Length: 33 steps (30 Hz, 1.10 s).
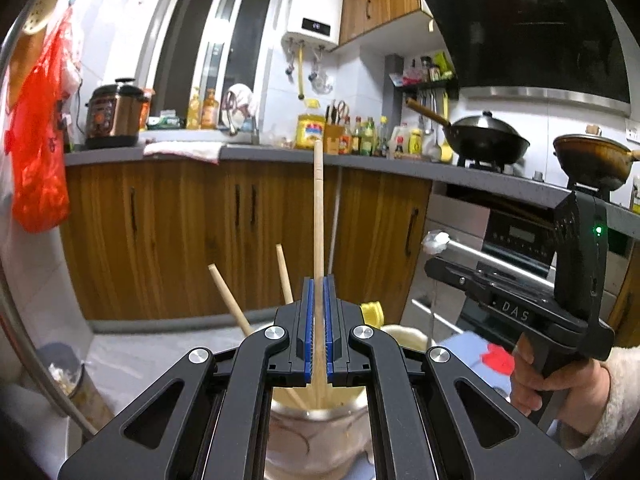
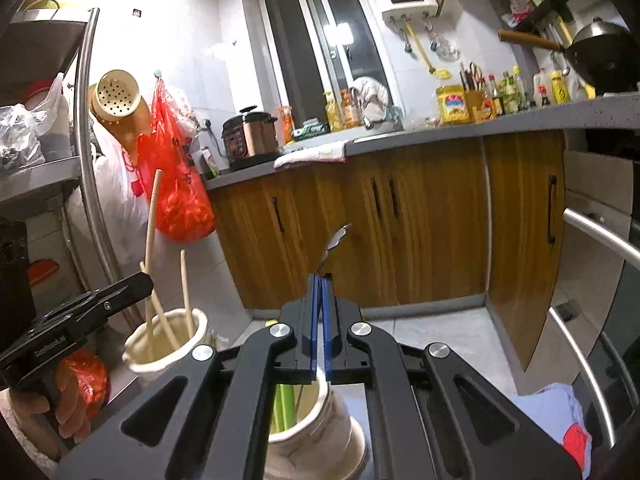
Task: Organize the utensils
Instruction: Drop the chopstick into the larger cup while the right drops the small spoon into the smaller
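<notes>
My left gripper (image 1: 319, 322) is shut on a long wooden chopstick (image 1: 318, 216) that stands upright, its lower end inside a cream holder cup (image 1: 316, 432) right below the jaws. Two more chopsticks (image 1: 230, 300) lean in that cup. My right gripper (image 2: 321, 320) is shut on a metal spoon (image 2: 334, 242), bowl end up, over a second cream cup (image 2: 320, 436) that holds green utensils (image 2: 286, 404). The chopstick cup also shows in the right wrist view (image 2: 160, 344), left of the right gripper, with the left gripper (image 2: 100, 308) over it.
Wooden cabinets (image 1: 240, 232) and a grey counter (image 1: 280, 154) run behind. A red plastic bag (image 1: 38, 148) hangs at the left. An oven with steel handles (image 2: 600, 232) is at the right. A steel shelf post (image 2: 90, 160) stands at the left.
</notes>
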Each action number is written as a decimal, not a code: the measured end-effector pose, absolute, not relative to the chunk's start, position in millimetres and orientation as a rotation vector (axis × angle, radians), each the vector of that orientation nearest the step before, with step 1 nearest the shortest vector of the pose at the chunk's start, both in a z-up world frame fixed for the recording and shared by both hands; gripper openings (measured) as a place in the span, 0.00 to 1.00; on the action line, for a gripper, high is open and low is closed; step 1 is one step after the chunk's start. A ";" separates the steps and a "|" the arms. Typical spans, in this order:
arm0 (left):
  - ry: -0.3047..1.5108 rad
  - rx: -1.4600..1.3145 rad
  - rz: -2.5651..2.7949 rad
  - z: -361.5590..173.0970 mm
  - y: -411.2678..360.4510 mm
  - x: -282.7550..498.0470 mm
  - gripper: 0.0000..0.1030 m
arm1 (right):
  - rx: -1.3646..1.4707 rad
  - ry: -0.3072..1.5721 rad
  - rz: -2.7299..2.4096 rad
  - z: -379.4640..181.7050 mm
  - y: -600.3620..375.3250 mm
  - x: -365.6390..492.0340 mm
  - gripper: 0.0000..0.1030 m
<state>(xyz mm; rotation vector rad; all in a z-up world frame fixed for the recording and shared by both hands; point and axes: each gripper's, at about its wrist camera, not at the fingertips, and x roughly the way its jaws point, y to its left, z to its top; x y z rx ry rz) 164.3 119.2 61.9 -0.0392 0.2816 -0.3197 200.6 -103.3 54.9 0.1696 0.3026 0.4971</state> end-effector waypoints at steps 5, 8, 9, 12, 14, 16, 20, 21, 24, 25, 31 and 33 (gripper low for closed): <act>0.330 -0.015 -0.322 55.5 116.1 168.1 0.05 | 0.141 0.332 0.529 49.3 -101.5 194.6 0.02; 0.360 -0.021 -0.330 53.1 115.4 172.2 0.05 | 0.094 0.341 0.544 46.9 -96.6 188.7 0.02; 0.371 -0.026 -0.331 52.2 116.0 173.8 0.05 | 0.075 0.341 0.545 46.8 -94.0 187.1 0.02; 0.383 -0.045 -0.332 50.5 118.1 176.8 0.05 | 0.040 0.351 0.546 45.7 -88.3 185.8 0.02; 0.385 -0.049 -0.330 49.3 118.8 176.9 0.05 | 0.034 0.359 0.542 44.4 -86.6 186.4 0.02; 0.389 -0.044 -0.329 48.5 117.8 177.5 0.05 | 0.038 0.362 0.543 43.9 -87.1 187.2 0.02; 0.402 -0.026 -0.331 46.6 113.4 177.9 0.05 | 0.060 0.380 0.545 44.7 -89.4 190.8 0.02; 0.404 -0.019 -0.330 46.3 112.2 178.1 0.05 | 0.065 0.386 0.543 44.8 -90.0 191.5 0.02; 0.413 -0.008 -0.334 44.3 110.2 177.9 0.05 | 0.078 0.399 0.542 45.1 -91.6 194.1 0.02; 0.415 -0.007 -0.337 44.1 109.4 178.2 0.05 | 0.082 0.401 0.541 45.2 -91.7 194.8 0.02; 0.412 -0.015 -0.335 44.1 109.5 178.4 0.15 | 0.100 0.417 0.543 43.6 -93.0 198.1 0.02; 0.404 -0.025 -0.335 44.4 110.3 177.7 0.22 | 0.106 0.420 0.540 43.2 -94.2 199.6 0.02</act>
